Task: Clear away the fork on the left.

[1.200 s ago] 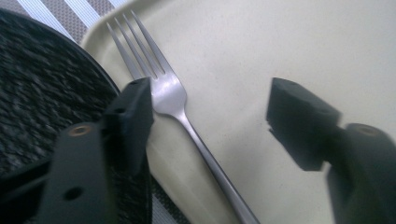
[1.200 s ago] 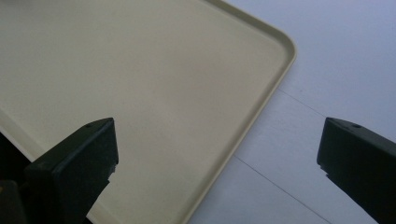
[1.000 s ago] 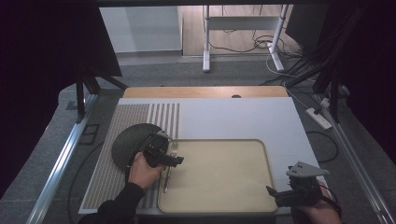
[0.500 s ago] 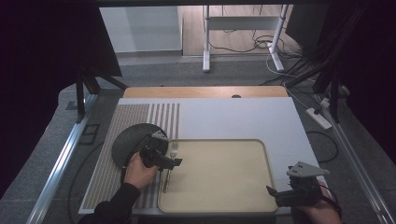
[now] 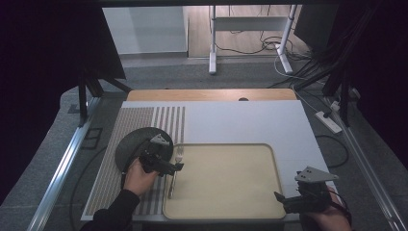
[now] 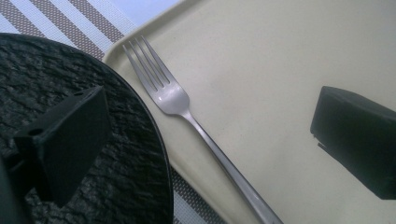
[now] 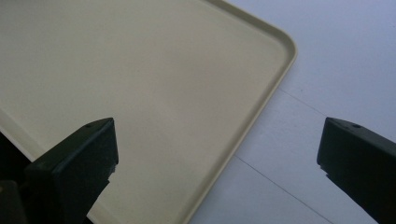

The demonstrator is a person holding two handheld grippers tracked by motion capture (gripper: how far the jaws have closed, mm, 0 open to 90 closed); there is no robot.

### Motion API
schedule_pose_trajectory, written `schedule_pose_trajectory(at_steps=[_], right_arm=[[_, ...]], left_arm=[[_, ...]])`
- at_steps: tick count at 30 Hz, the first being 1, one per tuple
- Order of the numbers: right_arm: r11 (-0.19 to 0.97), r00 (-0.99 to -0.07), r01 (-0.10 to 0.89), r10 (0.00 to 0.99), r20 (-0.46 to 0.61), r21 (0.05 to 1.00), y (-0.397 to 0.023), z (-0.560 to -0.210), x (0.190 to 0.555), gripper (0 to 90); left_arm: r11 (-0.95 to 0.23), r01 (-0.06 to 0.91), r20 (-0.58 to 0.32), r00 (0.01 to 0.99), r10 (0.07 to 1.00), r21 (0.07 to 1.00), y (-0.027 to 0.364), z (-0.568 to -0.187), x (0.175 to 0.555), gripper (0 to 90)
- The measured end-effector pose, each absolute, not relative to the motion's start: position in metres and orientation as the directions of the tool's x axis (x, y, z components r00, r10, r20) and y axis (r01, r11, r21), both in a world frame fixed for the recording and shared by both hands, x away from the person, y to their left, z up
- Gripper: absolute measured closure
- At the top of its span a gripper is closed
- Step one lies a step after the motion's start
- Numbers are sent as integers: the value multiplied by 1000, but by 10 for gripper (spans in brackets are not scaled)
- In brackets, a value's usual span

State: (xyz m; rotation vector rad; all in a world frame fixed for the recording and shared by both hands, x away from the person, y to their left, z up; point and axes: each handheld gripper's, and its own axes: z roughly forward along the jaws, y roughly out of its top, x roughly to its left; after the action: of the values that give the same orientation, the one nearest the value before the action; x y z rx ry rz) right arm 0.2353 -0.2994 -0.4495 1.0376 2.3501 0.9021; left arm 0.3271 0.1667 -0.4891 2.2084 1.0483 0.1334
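— Where is the fork (image 6: 175, 100) now?

— It lies flat inside the beige tray (image 5: 226, 183), close along the tray's edge at 9 o'clock. In the high view the fork (image 5: 174, 176) has its tines toward 12 o'clock and its handle toward 6 o'clock. Nothing holds it.

— And what is beside it?

— Just outside that edge of the tray there is a dark round plate (image 5: 132, 147) with a rough surface. It sits on the striped placemat (image 5: 139, 125). In my left gripper view the rim of the plate (image 6: 93, 140) comes very near to the tines, but I cannot tell if they touch.

— How do your left jaws stand?

— My left gripper (image 5: 177, 166) is above the fork, and its jaws are wide apart. One jaw hangs over the plate, the other over the bare tray, and the fork passes between them without contact.

— And the right side?

— My right gripper (image 5: 280, 197) is at about 5 o'clock of the tray, well apart from the fork. Its jaws are also spread and hold nothing. In the right gripper view one jaw is over the tray (image 7: 140, 93), the other over the white table (image 7: 327, 70), and the tray's corner lies between them.
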Motion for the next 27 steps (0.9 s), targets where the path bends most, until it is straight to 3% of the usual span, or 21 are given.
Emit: schedule_pose_trajectory(at_steps=[13, 27], right_arm=[[496, -625, 506, 775, -96, 706, -301, -449, 236, 0], [470, -616, 518, 784, -69, 715, -303, -449, 237, 0]], left_arm=[[-376, 656, -241, 652, 718, 654, 190, -481, 317, 0], [-353, 653, -209, 623, 754, 670, 206, -476, 298, 0]])
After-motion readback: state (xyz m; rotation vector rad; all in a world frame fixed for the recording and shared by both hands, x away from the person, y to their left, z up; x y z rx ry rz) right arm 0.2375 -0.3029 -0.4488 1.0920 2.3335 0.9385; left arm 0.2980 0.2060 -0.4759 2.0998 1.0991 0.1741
